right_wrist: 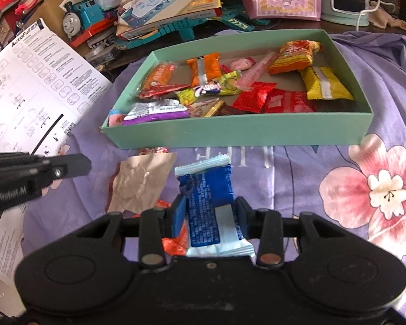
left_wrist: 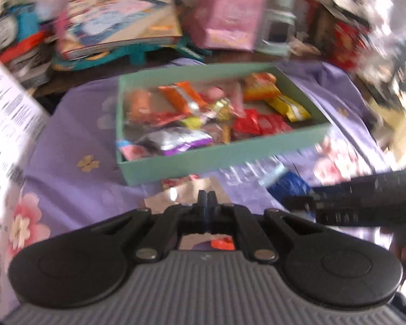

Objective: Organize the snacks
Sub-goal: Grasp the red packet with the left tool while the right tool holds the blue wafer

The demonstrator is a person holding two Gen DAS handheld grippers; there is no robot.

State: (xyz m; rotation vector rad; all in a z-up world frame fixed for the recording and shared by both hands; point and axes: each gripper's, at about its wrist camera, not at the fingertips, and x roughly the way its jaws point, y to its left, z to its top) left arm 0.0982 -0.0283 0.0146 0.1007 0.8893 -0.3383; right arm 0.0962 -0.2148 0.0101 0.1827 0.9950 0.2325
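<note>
The right tongs [right_wrist: 209, 218] are gripping one blue packet [right_wrist: 207, 203] by its two long sides, the jaws partly apart around it. The packet's long axis is running along the fingers, and its far white end is pointing toward the green box [right_wrist: 230, 132] ahead. It is hanging over the purple cloth [right_wrist: 297, 176], just before the box. The left tongs [left_wrist: 206, 197] are fully closed and holding nothing. One silver wrapper [right_wrist: 138, 184] is lying flat beside the packet. More than ten snacks are lying mixed in the box.
</note>
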